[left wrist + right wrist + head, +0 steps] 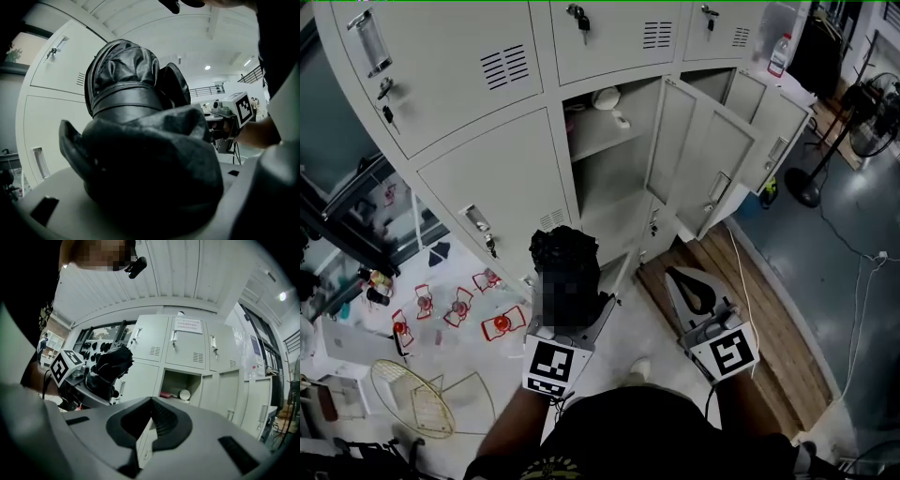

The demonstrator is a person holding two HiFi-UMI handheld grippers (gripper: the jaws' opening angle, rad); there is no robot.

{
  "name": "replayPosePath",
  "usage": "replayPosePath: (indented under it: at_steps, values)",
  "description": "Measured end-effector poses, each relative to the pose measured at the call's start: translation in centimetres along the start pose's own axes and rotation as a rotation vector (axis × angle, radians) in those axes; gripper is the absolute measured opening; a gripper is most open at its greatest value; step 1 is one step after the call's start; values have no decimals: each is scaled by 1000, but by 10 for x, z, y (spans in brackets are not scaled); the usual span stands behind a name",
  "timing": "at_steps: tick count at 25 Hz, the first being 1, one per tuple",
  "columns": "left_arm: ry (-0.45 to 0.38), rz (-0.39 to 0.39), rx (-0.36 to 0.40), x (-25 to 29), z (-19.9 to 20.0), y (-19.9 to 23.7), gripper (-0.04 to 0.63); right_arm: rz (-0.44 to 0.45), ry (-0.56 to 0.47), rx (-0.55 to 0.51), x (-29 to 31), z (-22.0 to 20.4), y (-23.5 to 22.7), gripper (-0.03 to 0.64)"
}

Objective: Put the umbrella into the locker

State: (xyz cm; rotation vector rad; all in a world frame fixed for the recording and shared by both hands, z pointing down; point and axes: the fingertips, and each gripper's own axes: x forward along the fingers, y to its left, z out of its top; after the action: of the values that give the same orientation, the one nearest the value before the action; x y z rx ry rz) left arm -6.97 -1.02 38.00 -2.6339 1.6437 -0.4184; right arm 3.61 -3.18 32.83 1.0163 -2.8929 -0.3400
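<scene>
Folded black umbrella (565, 255) held in left gripper (570, 300); right gripper (151, 401) closed, empty. Posted notice (187, 325) on locker (154, 376) shown solely in right gripper view.

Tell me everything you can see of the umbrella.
The umbrella is black, compact and folded. Its glossy fabric is bunched in pleats, with a strap cinched round it. It sticks up out of the jaws of the left gripper, which clamp its lower part; nothing else touches it. It is in the air in front of the lockers, short of the open locker. Its lower end cannot be seen.
</scene>
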Motion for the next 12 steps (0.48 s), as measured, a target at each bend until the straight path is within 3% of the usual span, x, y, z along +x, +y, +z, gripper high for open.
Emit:
replayPosePath:
  at_steps: [12]
  values:
    - [12,13,11,55,15,-4,308,9,18,14,5,-9,-51,21]
